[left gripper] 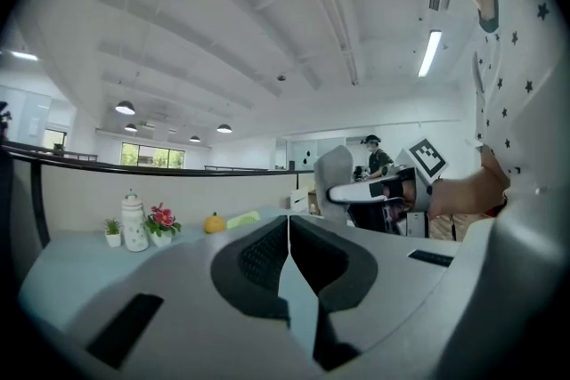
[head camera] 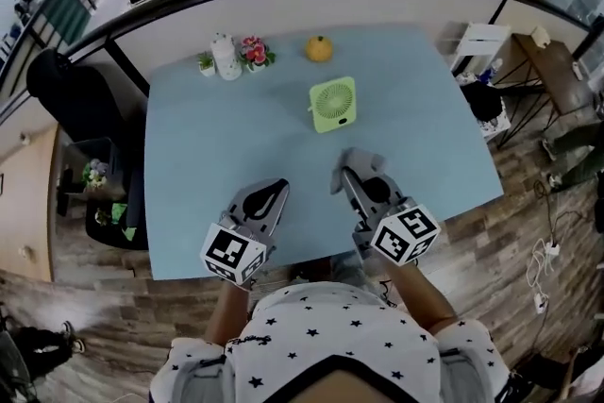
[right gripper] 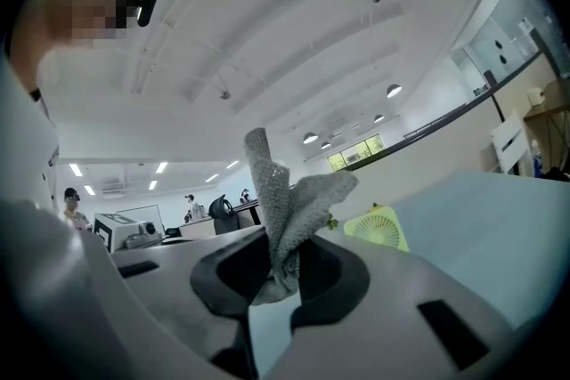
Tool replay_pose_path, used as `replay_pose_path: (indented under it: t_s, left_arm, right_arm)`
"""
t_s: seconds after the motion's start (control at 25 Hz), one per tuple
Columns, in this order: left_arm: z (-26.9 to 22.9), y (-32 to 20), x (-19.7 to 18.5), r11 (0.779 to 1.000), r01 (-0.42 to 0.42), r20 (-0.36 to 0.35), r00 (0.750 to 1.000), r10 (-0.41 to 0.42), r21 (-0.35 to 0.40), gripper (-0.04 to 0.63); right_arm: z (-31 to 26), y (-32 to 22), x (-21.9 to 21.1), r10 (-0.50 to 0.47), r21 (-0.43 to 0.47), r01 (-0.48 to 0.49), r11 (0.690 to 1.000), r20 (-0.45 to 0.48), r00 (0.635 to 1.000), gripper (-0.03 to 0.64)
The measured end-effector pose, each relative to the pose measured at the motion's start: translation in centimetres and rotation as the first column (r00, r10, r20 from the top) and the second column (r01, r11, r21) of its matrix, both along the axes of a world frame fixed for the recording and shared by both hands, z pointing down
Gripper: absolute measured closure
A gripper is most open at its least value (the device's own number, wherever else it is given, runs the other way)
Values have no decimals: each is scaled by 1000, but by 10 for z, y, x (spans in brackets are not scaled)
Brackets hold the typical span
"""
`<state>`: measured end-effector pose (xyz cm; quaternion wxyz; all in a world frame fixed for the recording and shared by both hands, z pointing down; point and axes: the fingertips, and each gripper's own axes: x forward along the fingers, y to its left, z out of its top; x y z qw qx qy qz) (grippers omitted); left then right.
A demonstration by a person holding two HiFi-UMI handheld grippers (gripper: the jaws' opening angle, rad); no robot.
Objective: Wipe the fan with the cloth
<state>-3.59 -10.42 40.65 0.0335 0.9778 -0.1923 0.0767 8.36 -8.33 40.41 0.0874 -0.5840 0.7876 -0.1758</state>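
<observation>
Fan point(head camera: 333, 104), pale green, stood on the light blue worktop point(head camera: 189, 156) past its middle, with its round grille turned toward the person. It was ahead of the right gripper point(head camera: 347, 175) and clear of it, not touching.

Right gripper: jaws closed on the grey cloth point(right gripper: 285, 209). A bunch of the cloth was pinched between the pads, and the rest stuck up above the jaws in a loose fold. In the right gripper view the fan showed just past the cloth, to its right.

Left gripper point(head camera: 278, 188): jaws pressed together with nothing between them. It was held low over the near part of the worktop, beside the right gripper and apart from it.

Along the far edge of the worktop, well behind the fan, stood a small green plant point(head camera: 206, 64), a white jar point(head camera: 225, 58), pink flowers point(head camera: 255, 52) and an orange round object point(head camera: 319, 48).
</observation>
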Motion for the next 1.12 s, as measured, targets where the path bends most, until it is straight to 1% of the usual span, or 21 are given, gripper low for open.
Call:
replay_pose_path:
  t_s: [0.24, 0.4, 0.52, 0.68, 0.8, 0.92, 1.12]
  left_arm:
    - [-3, -23, 17, 991, 133, 2, 991, -133, 5, 565]
    - [-1, -34, 30, 979, 203, 3, 979, -203, -8, 565]
    - [-2, -39, 39, 968, 253, 4, 968, -253, -5, 565]
    - [-2, -43, 46, 949, 316, 16, 949, -315, -2, 565]
    - [-3, -43, 50, 930, 367, 21, 930, -367, -3, 565]
    - [-1, -43, 53, 910, 415, 32, 909, -415, -3, 565]
    - [3, -41, 53, 887, 461, 50, 886, -461, 7, 565]
  right_arm:
    - [5, -37, 23, -111, -4, 111, 994, 4, 994, 568]
    - [9, -58, 41, -166, -7, 166, 986, -14, 986, 568]
    - [15, -73, 53, -199, -14, 198, 980, -42, 979, 568]
    - [26, -91, 64, -241, -36, 238, 970, -89, 966, 568]
    - [37, -105, 68, -281, -62, 275, 960, -129, 951, 568]
    - [50, -120, 70, -316, -86, 306, 948, -144, 938, 568]
    - [70, -140, 65, -349, -111, 335, 936, -160, 923, 568]
